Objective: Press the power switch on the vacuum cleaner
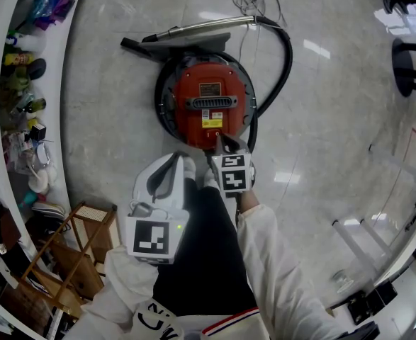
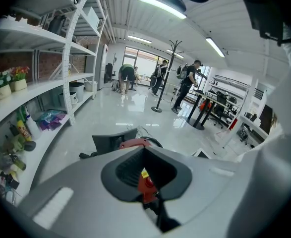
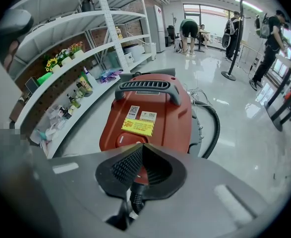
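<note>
A red canister vacuum cleaner [image 1: 209, 105] sits on the glossy floor [image 1: 321, 133] straight ahead of the person, its black hose [image 1: 287, 55] looping round its right side and the carry handle [image 3: 147, 86] lying across its top. The right gripper [image 1: 220, 142] points down at the near end of the body, its 2 jaws clenched together on nothing. In the right gripper view their joined tip stands just over the round red power switch [image 3: 127, 139], below the yellow label [image 3: 138, 127]. Whether tip and switch touch cannot be told. The left gripper [image 1: 178, 163] hangs beside it, nearer the person and apart from the machine, jaws likewise closed and empty. The shell looks like hard, smooth plastic and the machine heavy enough to stay put under a push, though on so slick a floor an angled shove might slide it. The switch probably gives with a short, stiff click, so nothing needs grasping. The closed tip should bear straight down on the button's middle, where it is least likely to skid off the rounded face.
</note>
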{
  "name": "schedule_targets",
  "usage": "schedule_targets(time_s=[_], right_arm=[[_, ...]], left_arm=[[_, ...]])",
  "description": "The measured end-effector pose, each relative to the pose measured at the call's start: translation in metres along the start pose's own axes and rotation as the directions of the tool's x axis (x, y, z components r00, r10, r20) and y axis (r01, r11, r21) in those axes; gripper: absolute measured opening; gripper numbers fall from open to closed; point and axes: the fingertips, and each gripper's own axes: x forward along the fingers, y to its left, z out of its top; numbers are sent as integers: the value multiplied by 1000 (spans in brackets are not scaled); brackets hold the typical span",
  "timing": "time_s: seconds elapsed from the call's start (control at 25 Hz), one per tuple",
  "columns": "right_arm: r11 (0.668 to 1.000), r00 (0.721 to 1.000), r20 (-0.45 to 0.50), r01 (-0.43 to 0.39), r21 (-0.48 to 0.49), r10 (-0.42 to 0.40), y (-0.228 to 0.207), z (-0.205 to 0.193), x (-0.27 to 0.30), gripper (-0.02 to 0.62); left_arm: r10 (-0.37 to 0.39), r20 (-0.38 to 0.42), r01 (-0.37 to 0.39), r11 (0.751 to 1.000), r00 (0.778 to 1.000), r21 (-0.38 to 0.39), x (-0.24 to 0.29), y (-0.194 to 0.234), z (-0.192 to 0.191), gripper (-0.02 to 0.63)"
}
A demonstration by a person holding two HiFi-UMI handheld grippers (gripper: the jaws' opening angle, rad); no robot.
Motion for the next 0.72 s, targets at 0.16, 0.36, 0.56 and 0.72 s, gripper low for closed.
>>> schedule_targets(time_s=[0.16, 0.36, 0.56, 0.72], right_arm=[[1000, 1000, 2, -5, -1, 5, 0, 0, 0, 2], [1000, 1000, -2, 1, -13, -1, 1, 0, 0, 2], [1000, 1000, 6, 0, 8, 0, -1, 4, -7, 0], [1000, 1000, 16, 5, 8, -6, -1, 10, -14, 0]], left_arm=[[-1, -1, 1, 1000, 1000, -2, 0, -2, -1, 0], [-6, -4, 6, 1000, 1000, -8, -1, -4, -2, 0], [-6, -8, 6, 1000, 1000, 11, -6, -4, -5, 0], [10, 11, -10, 1000, 1000, 3, -9, 0, 2, 0]])
